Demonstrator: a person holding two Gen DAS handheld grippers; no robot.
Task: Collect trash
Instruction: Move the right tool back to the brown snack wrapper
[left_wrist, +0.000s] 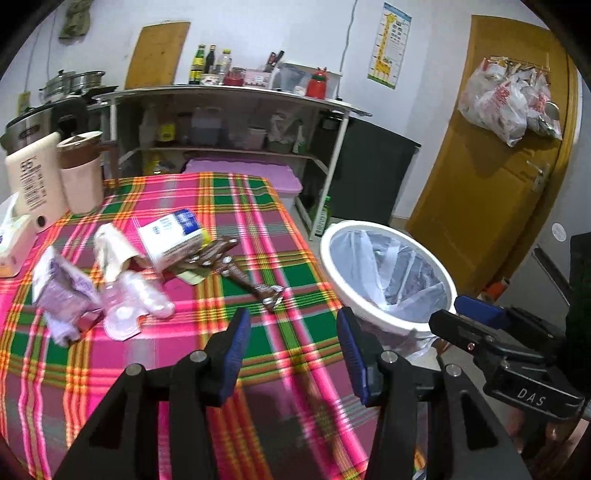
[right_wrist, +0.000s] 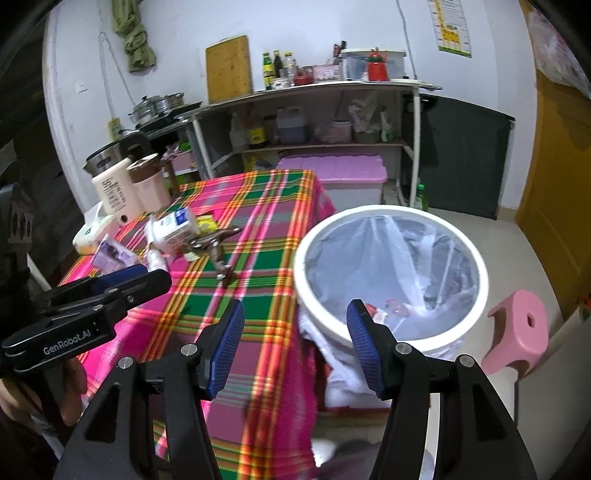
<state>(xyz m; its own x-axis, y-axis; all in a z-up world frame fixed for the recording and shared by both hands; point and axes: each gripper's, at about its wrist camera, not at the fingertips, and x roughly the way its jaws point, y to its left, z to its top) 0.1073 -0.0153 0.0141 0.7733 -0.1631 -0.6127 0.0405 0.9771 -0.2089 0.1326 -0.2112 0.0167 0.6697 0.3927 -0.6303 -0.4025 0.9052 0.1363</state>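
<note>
Plaid tablecloth (left_wrist: 177, 332) carries trash; brown wrapper (left_wrist: 236, 269) lies long axis ten-to-four o'clock; white bin (right_wrist: 391, 277) beside table, contents blurred; left gripper (left_wrist: 291, 354) and right gripper (right_wrist: 295, 347) spread, empty.

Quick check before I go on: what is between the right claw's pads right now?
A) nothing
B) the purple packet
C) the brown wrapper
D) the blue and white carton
A: the right claw stands open and empty over the edge of the white bin, while the trash lies on the plaid tablecloth.
</note>
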